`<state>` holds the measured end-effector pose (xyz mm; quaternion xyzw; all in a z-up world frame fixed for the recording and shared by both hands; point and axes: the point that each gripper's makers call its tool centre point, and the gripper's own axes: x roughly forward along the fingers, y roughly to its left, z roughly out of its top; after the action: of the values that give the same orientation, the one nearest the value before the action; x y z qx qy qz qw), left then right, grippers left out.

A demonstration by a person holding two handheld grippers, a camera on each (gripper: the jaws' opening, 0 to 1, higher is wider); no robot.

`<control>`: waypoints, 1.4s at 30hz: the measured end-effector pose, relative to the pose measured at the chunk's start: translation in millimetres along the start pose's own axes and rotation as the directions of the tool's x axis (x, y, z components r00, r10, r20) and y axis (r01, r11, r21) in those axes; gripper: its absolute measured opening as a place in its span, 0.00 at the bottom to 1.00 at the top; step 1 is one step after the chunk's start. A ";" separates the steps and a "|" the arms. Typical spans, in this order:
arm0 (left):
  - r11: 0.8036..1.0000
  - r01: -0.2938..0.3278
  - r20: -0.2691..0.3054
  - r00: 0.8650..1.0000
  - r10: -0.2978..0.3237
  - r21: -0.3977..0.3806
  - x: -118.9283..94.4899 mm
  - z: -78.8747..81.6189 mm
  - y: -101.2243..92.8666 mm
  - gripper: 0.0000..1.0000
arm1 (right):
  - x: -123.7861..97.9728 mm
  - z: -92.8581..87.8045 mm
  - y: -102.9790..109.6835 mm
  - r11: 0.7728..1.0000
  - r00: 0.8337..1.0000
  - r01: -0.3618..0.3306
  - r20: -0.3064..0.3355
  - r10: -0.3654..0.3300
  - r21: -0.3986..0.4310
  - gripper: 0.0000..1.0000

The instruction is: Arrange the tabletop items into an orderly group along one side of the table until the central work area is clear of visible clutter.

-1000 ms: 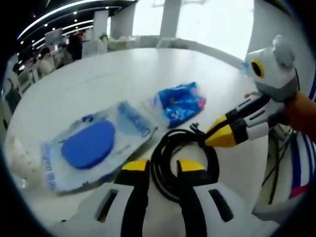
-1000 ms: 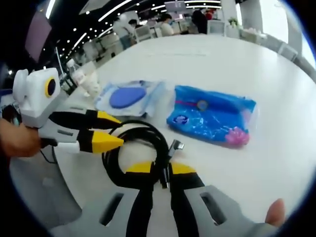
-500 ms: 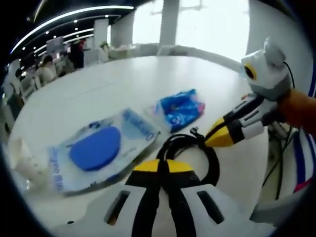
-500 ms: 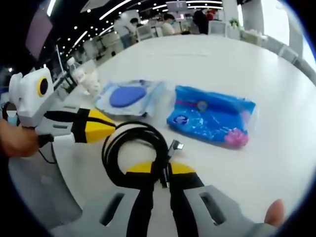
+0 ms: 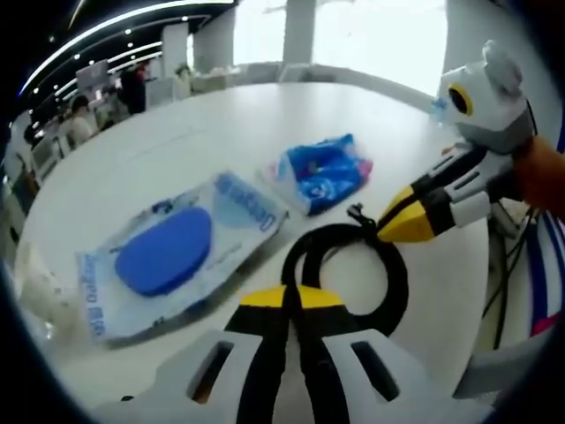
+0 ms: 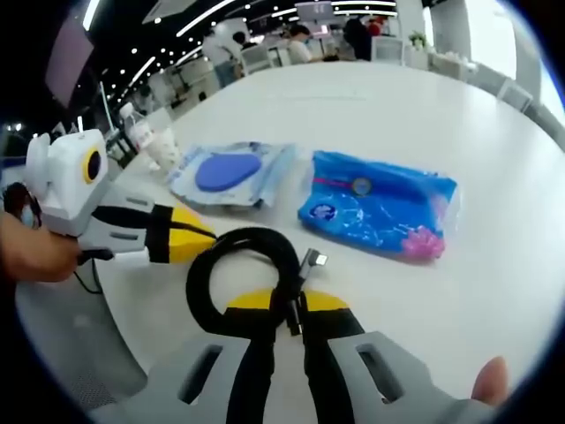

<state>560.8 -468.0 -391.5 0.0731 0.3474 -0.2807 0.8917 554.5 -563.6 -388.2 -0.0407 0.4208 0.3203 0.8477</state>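
A coiled black cable (image 5: pixel 349 265) lies on the white table (image 5: pixel 177 141) close in front of me. My left gripper (image 5: pixel 291 296) is shut on the near side of the coil. From the right, my right gripper (image 5: pixel 386 231) pinches the coil by its plug end. In the right gripper view the cable (image 6: pixel 247 265) runs between the right gripper (image 6: pixel 287 305) jaws, and the left gripper (image 6: pixel 207 240) holds the loop's left side. A clear packet with a blue pad (image 5: pixel 168 256) (image 6: pixel 229 172) and a blue printed packet (image 5: pixel 322 172) (image 6: pixel 380 208) lie beyond the cable.
A white crumpled thing (image 5: pixel 35 287) sits at the table's left rim, by a plastic bottle (image 6: pixel 132 124). The table edge (image 6: pixel 115 336) runs close under both grippers. A fingertip (image 6: pixel 490 380) shows at lower right. People and desks stand far behind.
My left gripper's jaws, apart around the cable a second ago, have shut on it. The coil has been pulled rounder and wider. The right gripper keeps its hold.
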 end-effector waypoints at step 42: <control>0.997 0.057 0.149 0.988 -0.049 -0.053 -38.3 31.0 1.8 0.18 | -29.2 26.5 12.6 0.994 0.992 0.066 0.114 -0.055 -0.089 0.27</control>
<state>556.7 -459.3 -343.1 0.0172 0.2903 -0.2989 0.9089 552.6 -559.5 -347.0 -0.0749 0.3562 0.3154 0.8764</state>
